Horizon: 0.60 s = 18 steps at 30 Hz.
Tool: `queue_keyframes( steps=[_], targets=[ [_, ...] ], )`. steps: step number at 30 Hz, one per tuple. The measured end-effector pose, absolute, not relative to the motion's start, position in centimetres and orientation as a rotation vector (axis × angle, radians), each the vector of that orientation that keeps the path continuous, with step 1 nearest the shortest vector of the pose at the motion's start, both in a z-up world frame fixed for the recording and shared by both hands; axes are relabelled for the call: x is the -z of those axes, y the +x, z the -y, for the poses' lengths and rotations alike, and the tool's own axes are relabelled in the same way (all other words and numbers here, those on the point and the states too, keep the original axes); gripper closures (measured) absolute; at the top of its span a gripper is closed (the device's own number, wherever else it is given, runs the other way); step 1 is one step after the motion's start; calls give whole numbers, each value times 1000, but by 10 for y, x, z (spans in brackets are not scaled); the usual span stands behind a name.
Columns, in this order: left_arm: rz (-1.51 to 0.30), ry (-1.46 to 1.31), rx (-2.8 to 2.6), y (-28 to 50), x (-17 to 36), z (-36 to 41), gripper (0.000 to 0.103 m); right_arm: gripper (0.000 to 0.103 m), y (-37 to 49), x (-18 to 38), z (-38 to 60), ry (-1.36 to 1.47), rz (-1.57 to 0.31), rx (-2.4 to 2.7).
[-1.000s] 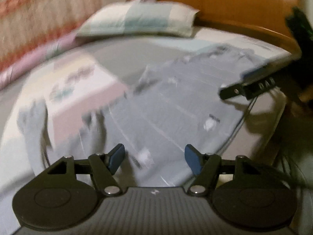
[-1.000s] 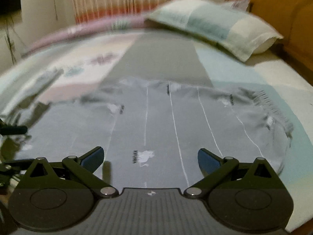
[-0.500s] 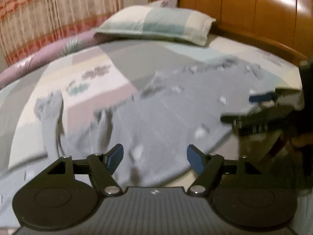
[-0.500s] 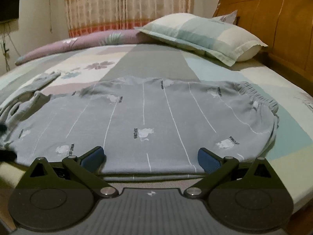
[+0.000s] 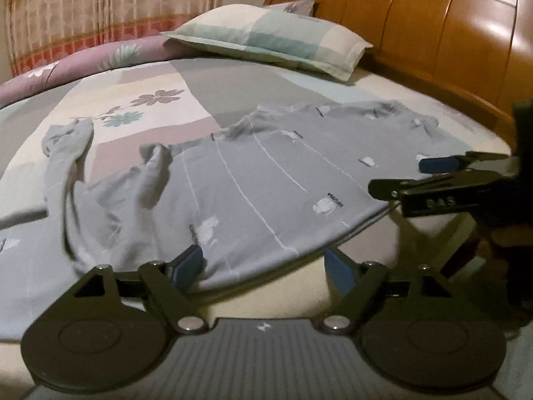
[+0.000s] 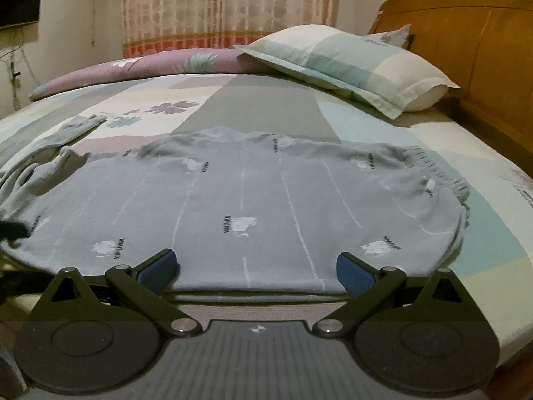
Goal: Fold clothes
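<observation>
At nine o'clock on the bed [image 6: 416, 140], the grey trousers [image 6: 253, 200] bunch into rumpled legs, while the rest lies spread flat toward the waistband at three o'clock, near the pillow [image 6: 349, 63] and headboard [image 6: 483, 33]. I judge that flat spread is there to give a clean fold line. My left hand-held gripper [image 5: 265, 265] sits at six o'clock by the near hem, jaws opening, cloth's edge lying between them but not pinched. My right hand-held gripper [image 6: 256, 268] stands wide at the same hem, nothing held. Both look placed to take the near edge together.
</observation>
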<state>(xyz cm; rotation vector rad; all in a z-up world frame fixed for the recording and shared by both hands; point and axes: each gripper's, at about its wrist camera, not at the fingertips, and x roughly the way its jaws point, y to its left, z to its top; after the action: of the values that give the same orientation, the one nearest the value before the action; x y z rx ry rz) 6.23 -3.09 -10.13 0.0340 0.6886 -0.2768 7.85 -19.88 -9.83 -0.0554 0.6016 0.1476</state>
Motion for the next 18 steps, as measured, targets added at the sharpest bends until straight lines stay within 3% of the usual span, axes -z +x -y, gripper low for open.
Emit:
queue_keyframes(
  steps=[5,8,18],
  targets=[
    [-652,10,234,78,93,13,22,0,80,89,190,-48,-526,-112],
    [-721,-23,206,85,103,7,21,0,83,84,180,-63,-503,-139],
    [-799,-31,228,87,66,-20,18,0,105,95,166,-53,-652,-189]
  ],
)
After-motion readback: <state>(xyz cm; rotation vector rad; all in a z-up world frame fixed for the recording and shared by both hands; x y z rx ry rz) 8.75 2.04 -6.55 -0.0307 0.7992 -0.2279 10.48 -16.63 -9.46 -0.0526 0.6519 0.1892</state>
